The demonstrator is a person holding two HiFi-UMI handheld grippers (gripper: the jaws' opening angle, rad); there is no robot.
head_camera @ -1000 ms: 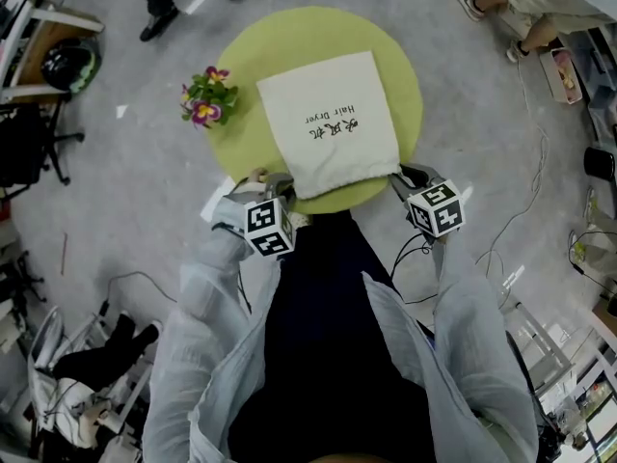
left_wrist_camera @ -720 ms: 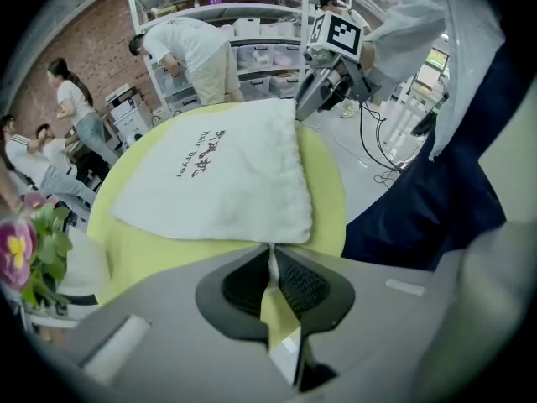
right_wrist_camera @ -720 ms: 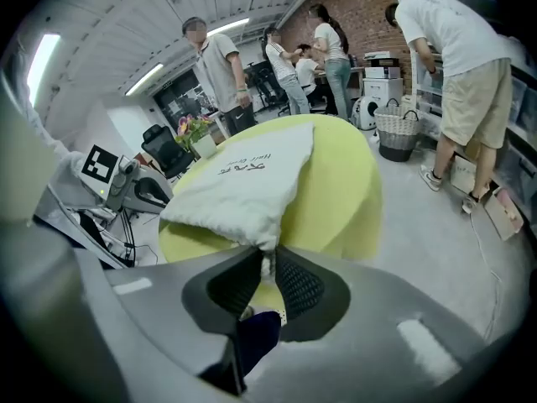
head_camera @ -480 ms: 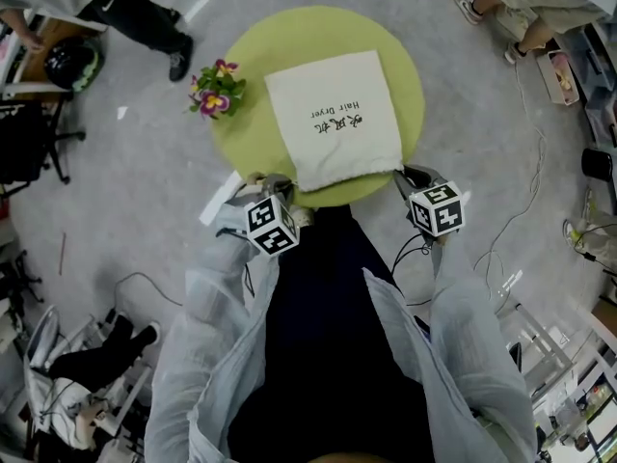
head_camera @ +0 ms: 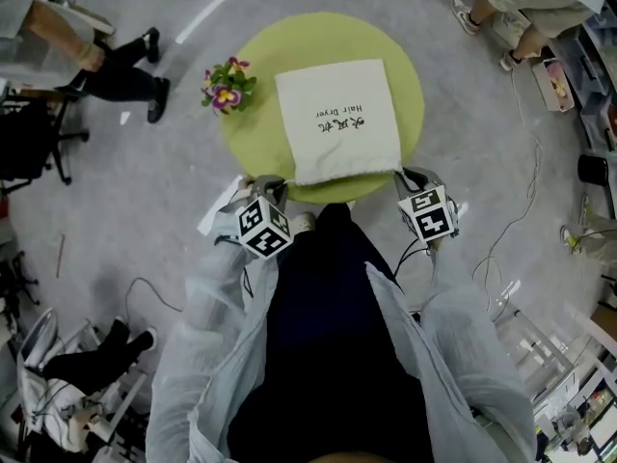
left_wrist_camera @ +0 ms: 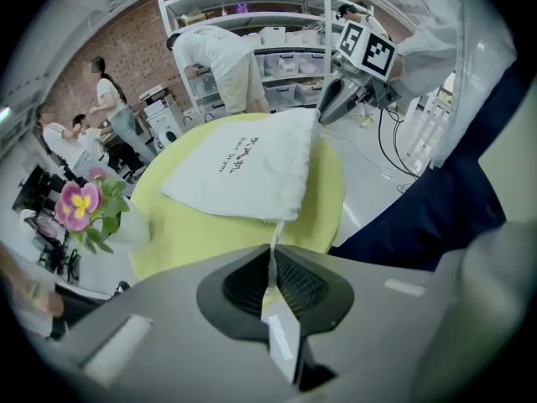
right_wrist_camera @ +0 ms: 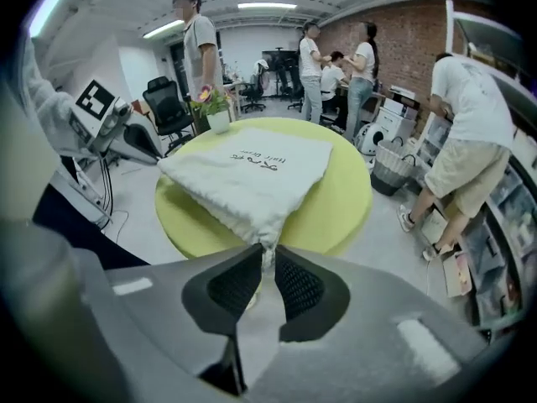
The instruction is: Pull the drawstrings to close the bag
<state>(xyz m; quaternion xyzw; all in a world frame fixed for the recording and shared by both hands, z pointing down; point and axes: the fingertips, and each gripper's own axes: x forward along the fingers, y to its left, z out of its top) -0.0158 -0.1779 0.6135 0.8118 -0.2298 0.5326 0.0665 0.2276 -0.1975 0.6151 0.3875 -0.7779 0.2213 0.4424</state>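
A white cloth drawstring bag [head_camera: 337, 119] with black print lies flat on the round green table [head_camera: 260, 56], its mouth toward me. My left gripper [head_camera: 270, 183] sits at the bag's near left corner. In the left gripper view a thin white drawstring [left_wrist_camera: 274, 240] runs from the bag [left_wrist_camera: 252, 166] into the left gripper [left_wrist_camera: 273, 257], whose jaws are shut on it. My right gripper [head_camera: 410, 177] is at the near right corner. In the right gripper view the bag [right_wrist_camera: 252, 175] narrows to a gathered corner and its drawstring [right_wrist_camera: 268, 254], pinched in the shut right gripper [right_wrist_camera: 267, 263].
A pot of pink and yellow flowers [head_camera: 227, 90] stands on the table's left edge. People stand around: a person [head_camera: 106, 56] at upper left, another [head_camera: 521, 8] at upper right. Cables [head_camera: 521, 210] lie on the floor to the right. Shelving lines the right side.
Both grippers stay at the bag's near corners, the left one slightly lower and farther left. A person at the top has walked off to the left. The head view has shifted a little.
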